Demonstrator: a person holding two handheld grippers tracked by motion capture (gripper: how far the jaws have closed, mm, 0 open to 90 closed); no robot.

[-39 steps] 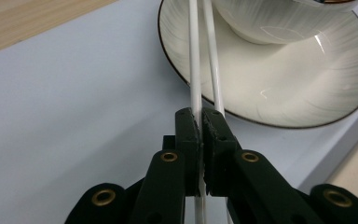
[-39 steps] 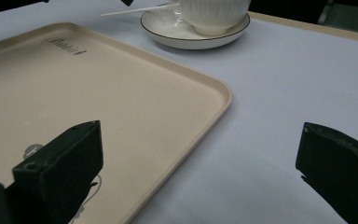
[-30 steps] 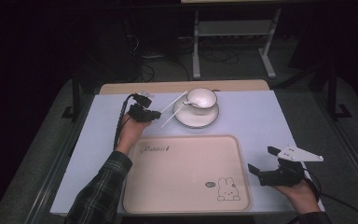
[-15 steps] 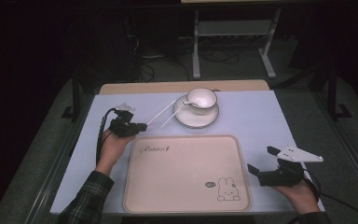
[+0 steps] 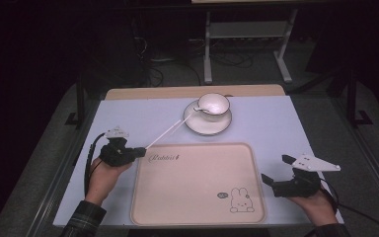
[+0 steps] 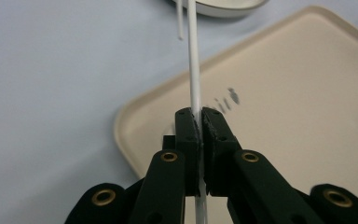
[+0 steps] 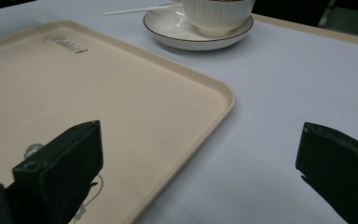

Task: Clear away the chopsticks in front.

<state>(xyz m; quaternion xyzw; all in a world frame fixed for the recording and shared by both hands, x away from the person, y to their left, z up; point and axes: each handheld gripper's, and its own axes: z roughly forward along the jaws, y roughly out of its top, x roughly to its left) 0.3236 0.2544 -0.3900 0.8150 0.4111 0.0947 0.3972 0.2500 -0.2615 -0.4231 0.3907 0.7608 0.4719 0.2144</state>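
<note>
A thin white stick (image 5: 170, 131) runs from the saucer (image 5: 207, 126) down to my left gripper (image 5: 140, 150), which is shut on its near end by the tray's far left corner. In the left gripper view the stick (image 6: 193, 65) passes between the closed jaws of the left gripper (image 6: 200, 116). A white ribbed cup (image 5: 213, 103) stands on the saucer. The beige tray (image 5: 197, 182) with a rabbit drawing lies in front. My right gripper (image 5: 276, 170) rests open at the tray's right edge, nothing between its jaws (image 7: 200, 154). Cup (image 7: 216, 14) and saucer (image 7: 177, 35) sit far ahead.
The pale table top (image 5: 128, 113) has a wooden strip along its back edge (image 5: 192, 91). A metal stand (image 5: 246, 44) and cables are on the dark floor behind. Bare table surface lies left of the tray and right of the saucer.
My left gripper has drawn back from beside the saucer toward the near left, taking the stick's end with it. The right gripper has stayed put.
</note>
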